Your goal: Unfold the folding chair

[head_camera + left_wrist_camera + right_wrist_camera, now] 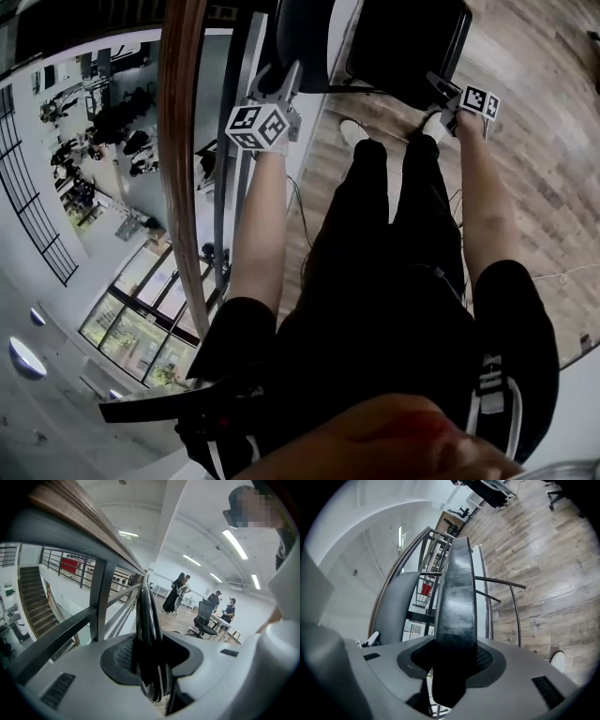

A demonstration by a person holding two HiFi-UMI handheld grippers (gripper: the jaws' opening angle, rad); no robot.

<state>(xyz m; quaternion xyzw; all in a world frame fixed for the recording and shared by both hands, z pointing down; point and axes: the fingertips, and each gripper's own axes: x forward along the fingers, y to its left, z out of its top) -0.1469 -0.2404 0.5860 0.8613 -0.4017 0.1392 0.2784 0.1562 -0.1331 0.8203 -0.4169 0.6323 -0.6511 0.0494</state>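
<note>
Partly out of frame: folding chair (405, 42) in left tool (285, 82), right tool (435, 87).

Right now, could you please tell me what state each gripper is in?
Left gripper: closed on a glossy black edge of the folding chair.
Right gripper: closed on the chair's broad black panel.

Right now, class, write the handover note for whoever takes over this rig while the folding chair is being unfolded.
Left gripper: shut on the left panel of the folding chair.
Right gripper: shut on its right panel.
Chair is in front of the person, beside the railing.
Done: both panels gripped, seemingly parted.
Left: probably spread it fully and stand it on the floor.
</note>
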